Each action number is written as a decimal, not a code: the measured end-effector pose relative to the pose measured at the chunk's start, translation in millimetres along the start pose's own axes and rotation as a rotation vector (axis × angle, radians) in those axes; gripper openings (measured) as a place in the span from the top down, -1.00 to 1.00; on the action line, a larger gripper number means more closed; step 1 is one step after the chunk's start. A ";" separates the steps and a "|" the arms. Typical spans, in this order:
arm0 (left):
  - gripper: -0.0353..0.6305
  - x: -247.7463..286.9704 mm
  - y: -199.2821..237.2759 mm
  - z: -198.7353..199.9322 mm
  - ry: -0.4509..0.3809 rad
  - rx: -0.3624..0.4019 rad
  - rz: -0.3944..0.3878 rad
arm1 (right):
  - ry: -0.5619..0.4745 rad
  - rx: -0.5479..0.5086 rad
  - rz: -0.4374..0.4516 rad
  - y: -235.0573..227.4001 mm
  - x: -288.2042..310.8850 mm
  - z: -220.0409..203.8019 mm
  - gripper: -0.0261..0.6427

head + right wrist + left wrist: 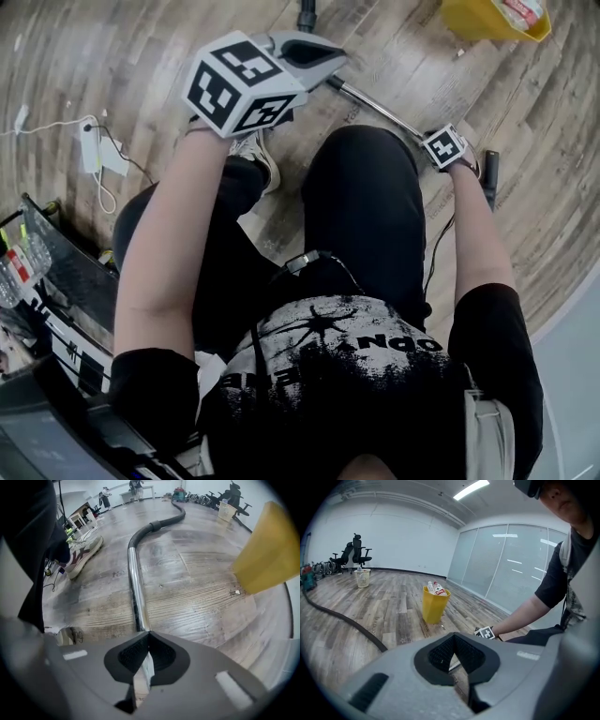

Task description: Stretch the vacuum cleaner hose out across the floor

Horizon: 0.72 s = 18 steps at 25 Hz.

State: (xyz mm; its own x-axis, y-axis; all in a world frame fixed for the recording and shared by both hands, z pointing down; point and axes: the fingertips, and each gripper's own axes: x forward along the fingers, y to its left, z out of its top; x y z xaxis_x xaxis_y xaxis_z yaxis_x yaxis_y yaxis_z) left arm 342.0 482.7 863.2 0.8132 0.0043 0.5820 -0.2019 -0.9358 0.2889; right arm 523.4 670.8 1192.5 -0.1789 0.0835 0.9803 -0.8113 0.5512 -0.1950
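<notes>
The black hose [165, 518] snakes away over the wood floor [197, 588] and joins a shiny metal tube [135, 583] that ends at the right gripper [149, 631], jaws closed tip to tip; the left gripper [453, 633] is closed too, on nothing. A shoe [82, 552] lies left of the tube and a yellow bin [267, 550] right, both clear of it. The labels on the bottles [435, 588] in it are too small to read.

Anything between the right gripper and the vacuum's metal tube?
Nothing visible. In the right gripper view the metal tube runs over the floor right up to the shut right gripper; the yellow bin and a shoe lie off to either side.
</notes>
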 end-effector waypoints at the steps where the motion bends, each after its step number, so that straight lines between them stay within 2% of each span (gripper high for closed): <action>1: 0.89 -2.0 3.2 0.5 -0.003 -0.001 0.002 | -0.046 0.008 0.015 1.5 -1.4 11.8 0.90; 5: 0.89 -11.4 15.2 3.9 -0.022 -0.012 -0.002 | -0.162 0.047 -0.025 -6.4 -28.2 51.1 0.90; 8: 0.89 -21.9 29.1 7.2 -0.036 -0.007 0.002 | -0.342 0.054 -0.055 -17.0 -57.1 102.6 0.91; 14: 0.89 -66.0 66.7 43.3 -0.061 0.100 0.007 | -0.770 0.248 0.028 -24.7 -163.3 217.1 0.90; 18: 0.89 -119.0 92.9 64.9 -0.101 0.077 0.028 | -0.990 0.301 0.114 -2.4 -266.1 287.1 0.90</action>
State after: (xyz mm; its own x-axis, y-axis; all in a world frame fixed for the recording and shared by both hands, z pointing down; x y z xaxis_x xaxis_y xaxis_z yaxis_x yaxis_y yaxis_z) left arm 261.9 372.4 771.5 0.8593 -0.0542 0.5086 -0.1859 -0.9595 0.2118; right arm 413.2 409.0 923.3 -0.5300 -0.6712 0.5184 -0.8417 0.3419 -0.4179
